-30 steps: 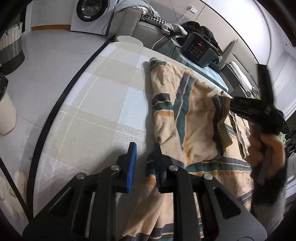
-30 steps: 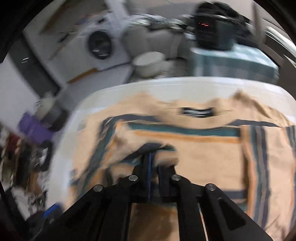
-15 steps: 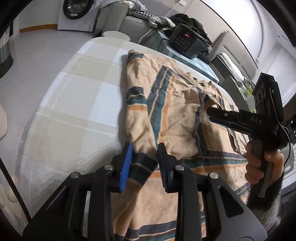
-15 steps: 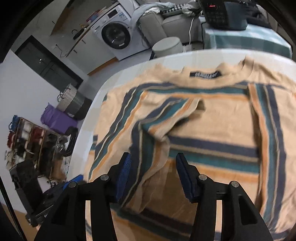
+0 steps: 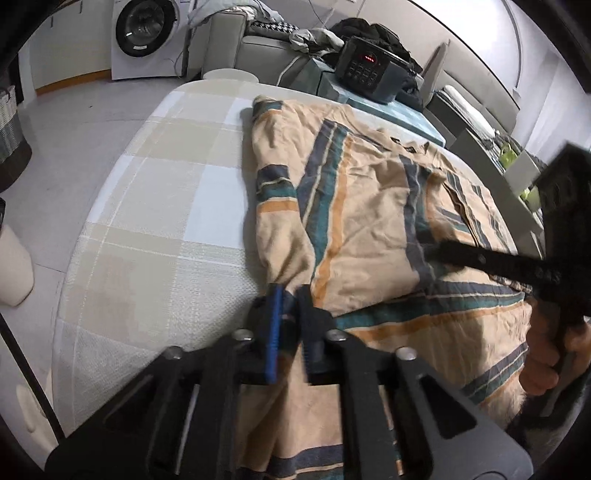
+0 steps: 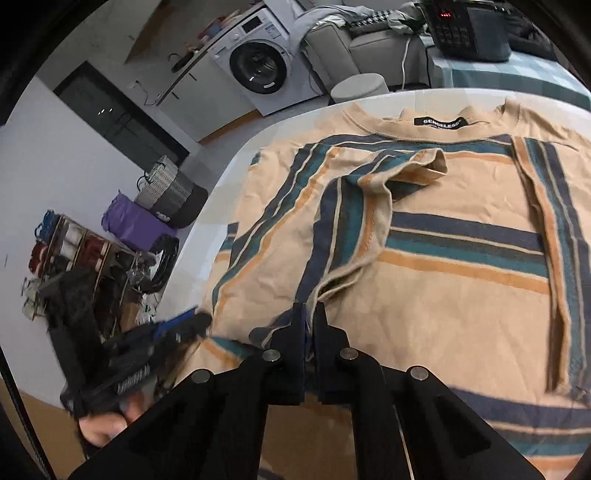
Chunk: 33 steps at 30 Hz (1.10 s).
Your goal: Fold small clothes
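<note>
Both pinching: left hand-held gripper [image 5: 290, 295] and right hand-held gripper [image 6: 309, 314] clamp tan striped cotton shirt [image 6: 461, 295]; carry fold evenly, keep edge taut.

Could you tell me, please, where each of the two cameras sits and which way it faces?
Left wrist view: sits on the left gripper, looking down along its fingers, shut on a fold of the tan striped cotton T-shirt at its edge on the pale checked tablecloth; the right gripper and holding hand show.
Right wrist view: sits on the right gripper, shut on a shirt fold, facing the collar; the left gripper shows.
Both share the shirt and the white front-loading washing machine.
</note>
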{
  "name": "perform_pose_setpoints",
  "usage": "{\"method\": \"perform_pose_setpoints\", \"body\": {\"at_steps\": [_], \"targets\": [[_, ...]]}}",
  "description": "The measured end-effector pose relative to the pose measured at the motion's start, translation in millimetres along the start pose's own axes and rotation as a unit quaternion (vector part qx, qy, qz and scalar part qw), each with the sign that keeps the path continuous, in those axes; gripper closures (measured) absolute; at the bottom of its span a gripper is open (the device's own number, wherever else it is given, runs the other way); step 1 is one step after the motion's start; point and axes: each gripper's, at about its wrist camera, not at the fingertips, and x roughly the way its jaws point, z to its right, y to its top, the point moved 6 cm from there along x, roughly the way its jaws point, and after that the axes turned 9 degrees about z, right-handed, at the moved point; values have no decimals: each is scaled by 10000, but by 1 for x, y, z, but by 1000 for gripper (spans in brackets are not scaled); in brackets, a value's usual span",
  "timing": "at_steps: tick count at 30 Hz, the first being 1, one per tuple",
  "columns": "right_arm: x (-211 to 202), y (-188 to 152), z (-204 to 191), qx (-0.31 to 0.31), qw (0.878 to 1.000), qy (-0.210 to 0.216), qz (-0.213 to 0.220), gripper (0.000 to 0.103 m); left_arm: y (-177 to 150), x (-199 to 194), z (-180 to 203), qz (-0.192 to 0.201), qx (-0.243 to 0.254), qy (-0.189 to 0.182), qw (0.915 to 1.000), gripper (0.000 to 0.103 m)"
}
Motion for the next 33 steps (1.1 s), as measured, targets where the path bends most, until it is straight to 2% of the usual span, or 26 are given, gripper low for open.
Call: {"method": "perform_pose_setpoints", "body": {"at_steps": [4, 5, 7, 12, 14, 16, 17, 20, 22, 23, 24, 25, 28, 29, 30, 32, 33], "targets": [[-1, -20, 22, 14, 9985, -403, -367, 101, -1, -5, -10, 59, -116, 61, 9999, 100], [-5, -19, 25, 135, 9992, -292, -247, 100, -1, -5, -11, 51, -145, 48, 9999, 100], [-9, -19, 27, 249, 9990, -256, -275, 99, -1, -10, -12, 47, -115, 83, 9999, 100], [-13, -6, 22, 339, 9994, 1, -4, 79, 9, -23, -7, 209, -158, -11, 9997, 100], [-8, -1, 22, 363, 9993, -34, 71, 77, 15, -18, -8, 192, -162, 109, 9996, 97], [-3, 6, 28, 446, 9989, -87, 90, 77, 19, -8, -11, 82, -225, 280, 9993, 83], [-1, 10, 31, 490, 9987, -82, 119, 76, 21, -2, -10, 48, -281, 240, 9993, 81], [4, 25, 41, 645, 9972, -208, 305, 71, 22, 15, -8, -96, -317, 153, 9993, 81], [7, 39, 49, 772, 9957, -254, 436, 66, 22, 18, -7, -42, -271, 139, 9995, 81], [9, 46, 54, 855, 9946, -264, 519, 60, 21, 19, -5, -54, -192, 152, 9997, 81], [11, 51, 57, 911, 9938, -272, 573, 57, 21, 19, -5, -37, -120, 158, 9998, 91], [14, 59, 63, 1012, 9923, -336, 637, 57, 20, 19, -4, -43, -102, 97, 9999, 95], [23, 76, 68, 1176, 9901, -247, 731, 58, 20, 17, -8, 18, -165, 65, 9998, 98], [27, 81, 68, 1182, 9895, -224, 803, 66, 20, 16, -11, 26, -206, 59, 9998, 98], [30, 85, 66, 1125, 9899, -248, 827, 84, 20, 14, -13, 35, -257, 63, 9996, 98], [35, 95, 61, 852, 9916, -399, 886, 98, 19, 12, -17, 43, -276, 128, 9995, 99], [35, 100, 58, 696, 9920, -442, 961, 98, 19, 11, -18, 38, -249, 162, 9996, 98]]}}
